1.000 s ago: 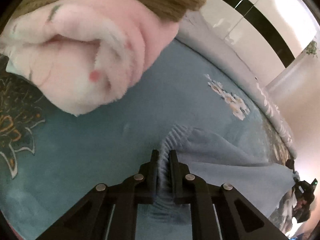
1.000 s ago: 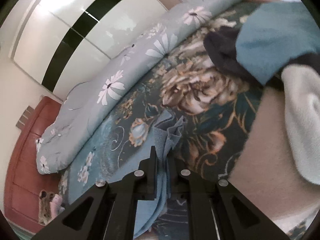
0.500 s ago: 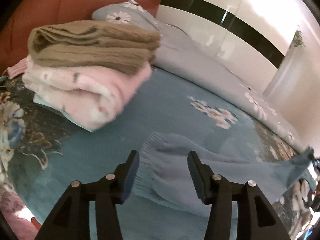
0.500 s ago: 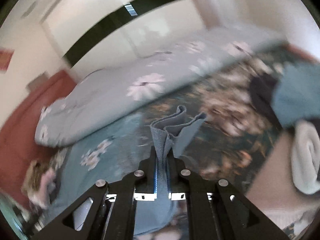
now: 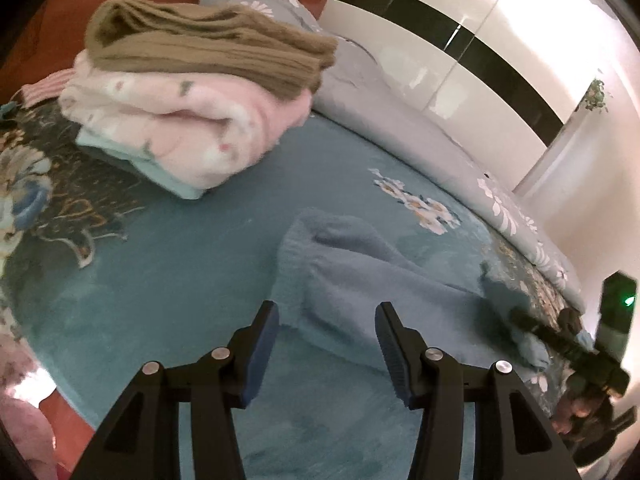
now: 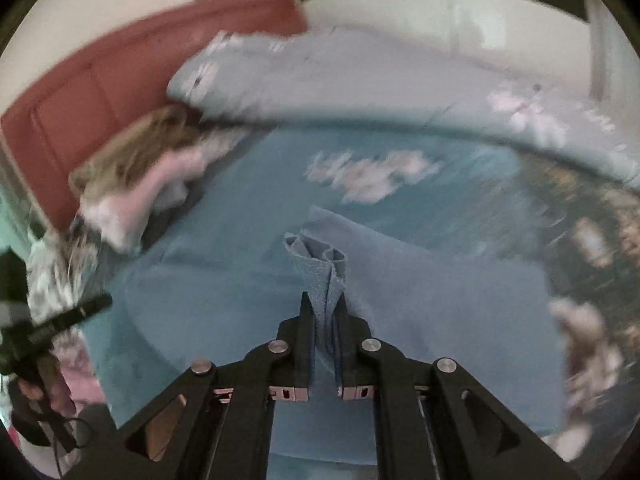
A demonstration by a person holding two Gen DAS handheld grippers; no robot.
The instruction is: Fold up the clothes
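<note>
Item: fold in progress, one garment mid-fold.
I log, largest first: bed (image 5: 180,280); stack of folded clothes (image 5: 192,92), done; blue garment (image 5: 372,280) lying on bed, unfinished; right gripper (image 6: 324,312) pinching its bunched edge; left gripper (image 5: 326,320) wide apart, empty.

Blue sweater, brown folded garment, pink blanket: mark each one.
blue sweater (image 5: 360,280), left wrist view, middle of the body lying on the bed
brown folded garment (image 5: 208,44), left wrist view, top face
pink blanket (image 5: 188,120), left wrist view, rolled front fold
</note>
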